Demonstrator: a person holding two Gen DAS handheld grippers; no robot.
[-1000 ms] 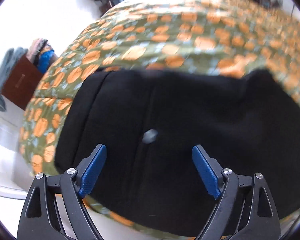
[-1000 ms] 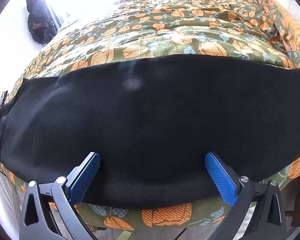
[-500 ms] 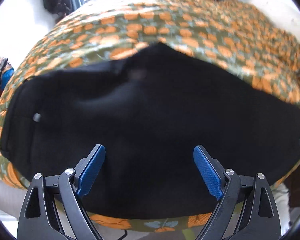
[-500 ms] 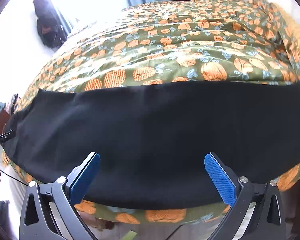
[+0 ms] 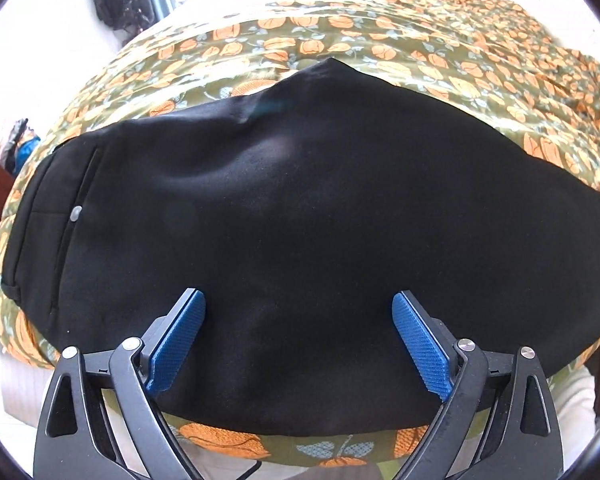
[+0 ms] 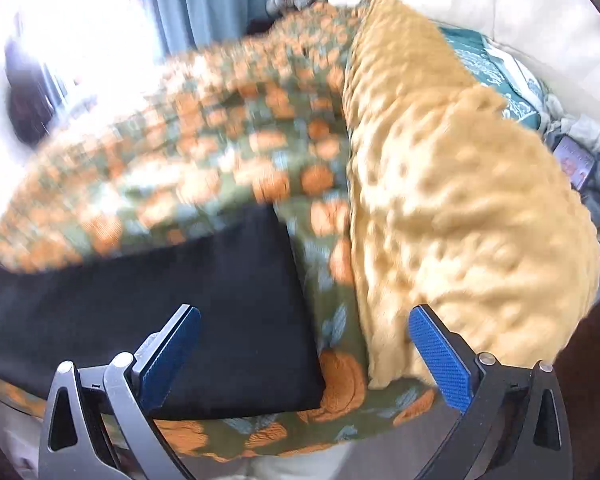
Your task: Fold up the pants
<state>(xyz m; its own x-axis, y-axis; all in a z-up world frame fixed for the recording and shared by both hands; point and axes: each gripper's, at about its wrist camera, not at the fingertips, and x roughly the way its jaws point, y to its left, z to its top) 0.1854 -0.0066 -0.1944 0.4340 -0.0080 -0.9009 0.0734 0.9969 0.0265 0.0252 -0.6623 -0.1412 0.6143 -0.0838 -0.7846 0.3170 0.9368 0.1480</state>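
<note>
Both jaws wide, over pants (image 5: 300,208)

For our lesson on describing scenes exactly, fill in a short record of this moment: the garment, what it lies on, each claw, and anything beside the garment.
garment: black pants, spread flat, with a small button near the waistband end
surface: bed cover with orange pumpkin print
left claw: open, above the pants, gripping nothing
right claw: open, over the leg end of the pants, gripping nothing
beside the pants: yellow blanket, to the right of the leg end
picture quality: right wrist view is blurred
</note>
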